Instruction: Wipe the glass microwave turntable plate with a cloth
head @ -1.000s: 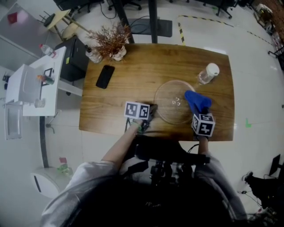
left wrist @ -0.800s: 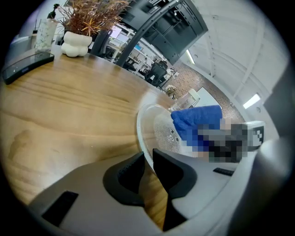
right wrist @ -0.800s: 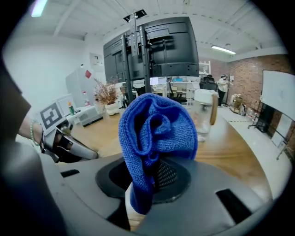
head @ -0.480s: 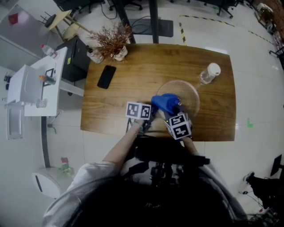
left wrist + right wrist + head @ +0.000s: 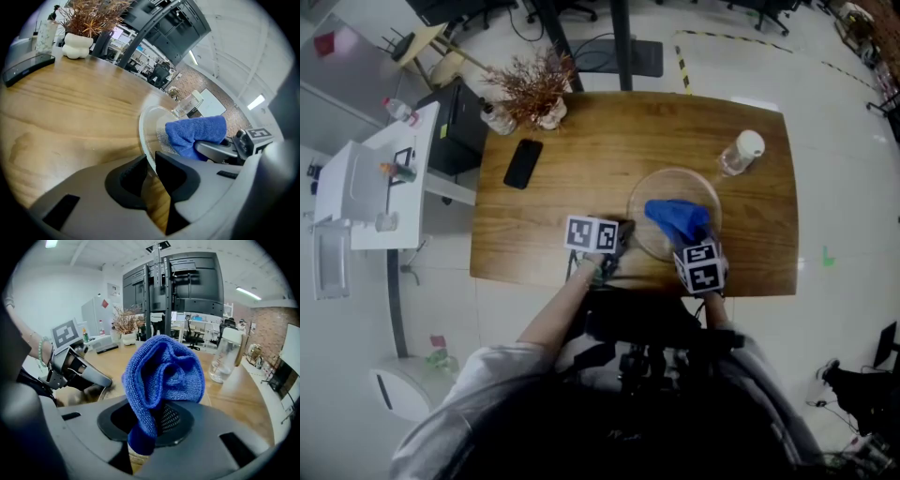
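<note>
Left tongs (image 5: 149, 165) tight on rim of glass plate (image 5: 143, 130); right tongs (image 5: 151, 423) tight on cloth (image 5: 164, 373) atop it.

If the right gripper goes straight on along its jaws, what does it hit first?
The glass plate, most likely. The right gripper is shut on the blue cloth and angled down over the plate, so the cloth's bunched end would press onto the glass first. Depth is unclear.
</note>
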